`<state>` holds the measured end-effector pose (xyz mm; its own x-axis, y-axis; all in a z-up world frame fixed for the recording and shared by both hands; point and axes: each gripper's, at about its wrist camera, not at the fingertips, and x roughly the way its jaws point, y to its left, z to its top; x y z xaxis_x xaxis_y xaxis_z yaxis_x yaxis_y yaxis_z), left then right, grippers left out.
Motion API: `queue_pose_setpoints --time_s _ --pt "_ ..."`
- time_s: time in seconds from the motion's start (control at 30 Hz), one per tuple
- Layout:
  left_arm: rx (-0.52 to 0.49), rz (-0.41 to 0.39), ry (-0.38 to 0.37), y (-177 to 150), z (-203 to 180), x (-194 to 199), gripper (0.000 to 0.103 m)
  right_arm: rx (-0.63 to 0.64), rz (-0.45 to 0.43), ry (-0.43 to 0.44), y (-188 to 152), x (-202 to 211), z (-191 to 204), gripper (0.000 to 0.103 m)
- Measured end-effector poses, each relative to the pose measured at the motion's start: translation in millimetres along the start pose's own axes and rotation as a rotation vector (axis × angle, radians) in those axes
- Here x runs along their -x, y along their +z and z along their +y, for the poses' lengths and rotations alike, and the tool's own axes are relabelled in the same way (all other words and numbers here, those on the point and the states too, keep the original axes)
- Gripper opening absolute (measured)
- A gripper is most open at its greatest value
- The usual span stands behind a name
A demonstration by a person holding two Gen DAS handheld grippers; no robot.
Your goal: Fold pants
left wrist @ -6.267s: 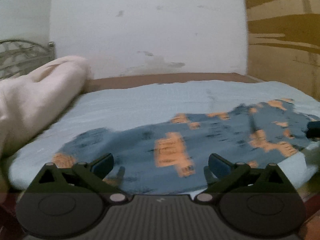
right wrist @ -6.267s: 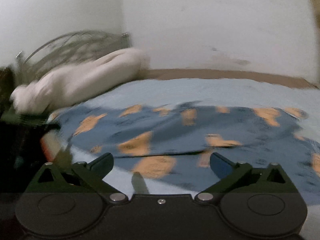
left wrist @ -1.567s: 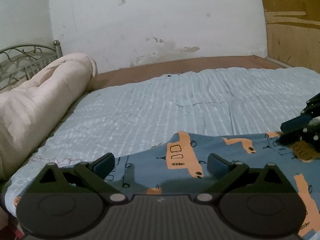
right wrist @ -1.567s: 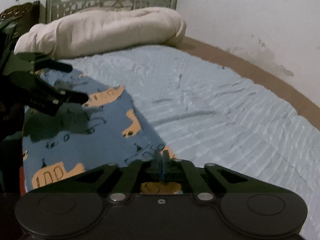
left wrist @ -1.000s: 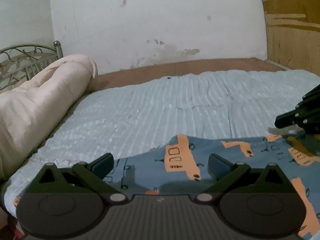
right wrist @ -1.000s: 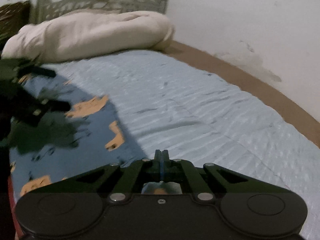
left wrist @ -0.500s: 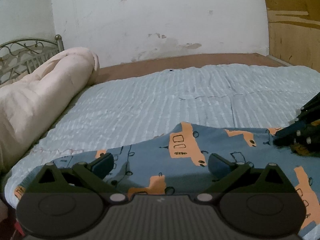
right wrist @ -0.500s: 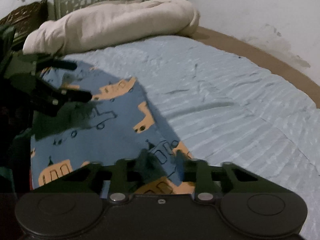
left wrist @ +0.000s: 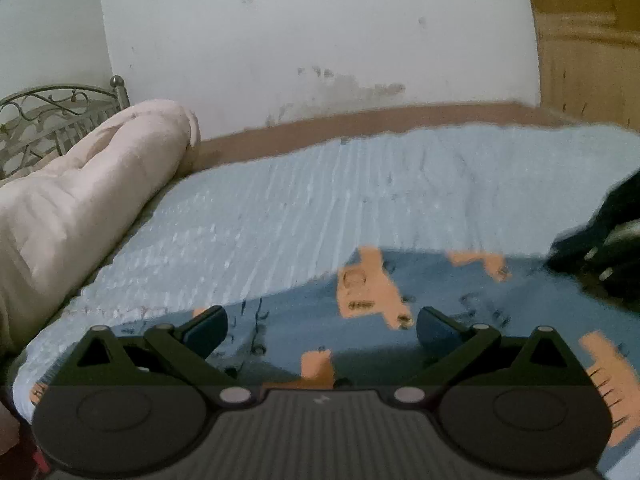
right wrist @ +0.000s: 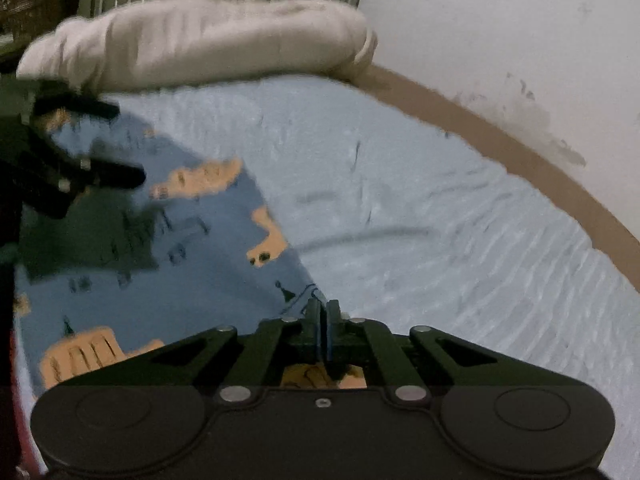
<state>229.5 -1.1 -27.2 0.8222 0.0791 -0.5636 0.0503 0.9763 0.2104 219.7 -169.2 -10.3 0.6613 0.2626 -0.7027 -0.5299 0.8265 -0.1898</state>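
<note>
Lying flat on the bed point(left wrist: 360, 200), the pants point(right wrist: 168, 264) pass under both claws: left claw point(left wrist: 322, 326) spread wide, gripping nothing; right claw point(right wrist: 323, 312) just closed, pinching the pants' edge.

Bed w/ ribbed light-blue quilted cover point(left wrist: 320, 208); blue pants w/ orange vehicle print point(right wrist: 168, 264) lie flat on near part. Cream rolled duvet point(left wrist: 80, 200), prob. a comforter, at head end by metal headboard point(left wrist: 48, 120).

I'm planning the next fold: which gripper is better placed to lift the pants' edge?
Right. The right gripper is shut on the pants at their edge; the left gripper hangs open above them.
</note>
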Motion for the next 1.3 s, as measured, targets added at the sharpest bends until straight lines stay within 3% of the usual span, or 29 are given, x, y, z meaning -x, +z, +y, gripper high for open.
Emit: queue_pose_setpoints --time_s 0.07,0.1,0.23,0.27,0.37,0.5,0.63,0.73,0.9,1.0,1.1,1.2,1.3 --pt "-0.019 0.021 0.025 -3.4 -1.2 -8.5 0.102 0.01 -0.006 -0.048 -5.2 0.3 3.3 0.027" --pt "-0.022 0.026 0.032 -4.2 -0.2 -11.8 0.102 -0.004 -0.014 -0.07 -6.0 5.1 2.9 0.031" --pt "0.001 0.048 0.074 -1.8 11.7 -27.7 0.103 -0.054 -0.065 -0.109 -16.4 39.7 4.9 0.067" --pt "0.016 0.056 0.079 -1.0 17.4 -32.3 0.103 -0.069 -0.067 -0.11 -23.9 48.3 6.6 0.072" --pt "0.036 0.072 0.146 1.3 37.6 -43.3 0.103 -0.096 -0.026 -0.173 -56.0 63.6 9.2 0.079" --pt "0.05 0.114 0.296 5.6 59.0 -53.8 0.103 -0.152 -0.021 -0.387 -102.1 93.9 -6.5 0.101" --pt "0.079 0.081 0.341 14.1 52.9 -37.9 0.102 -0.202 -0.021 -0.66 -132.4 123.1 -28.7 0.102" --pt "0.109 0.033 0.245 21.4 35.8 -19.0 0.102 -0.333 -0.068 -0.754 -153.5 154.0 -38.9 0.102" --pt "0.109 -0.036 -0.027 31.7 -20.4 10.2 0.102 -0.58 -0.15 -0.751 -185.5 192.4 -34.6 0.102" --pt "0.094 -0.055 -0.211 33.1 -55.4 22.2 0.102 -0.745 -0.222 -0.629 -203.6 207.7 -25.2 0.102" --pt "0.065 -0.066 -0.373 29.9 -83.8 28.3 0.102 -0.879 -0.264 -0.441 -212.4 212.0 -21.3 0.102" --pt "0.017 -0.067 -0.439 23.7 -109.4 30.3 0.102 -0.935 -0.279 -0.363 -213.7 209.8 -16.2 0.102" --pt "-0.064 -0.043 -0.428 17.0 -128.0 26.2 0.102 -1.01 -0.292 -0.311 -213.2 212.9 -17.6 0.102"
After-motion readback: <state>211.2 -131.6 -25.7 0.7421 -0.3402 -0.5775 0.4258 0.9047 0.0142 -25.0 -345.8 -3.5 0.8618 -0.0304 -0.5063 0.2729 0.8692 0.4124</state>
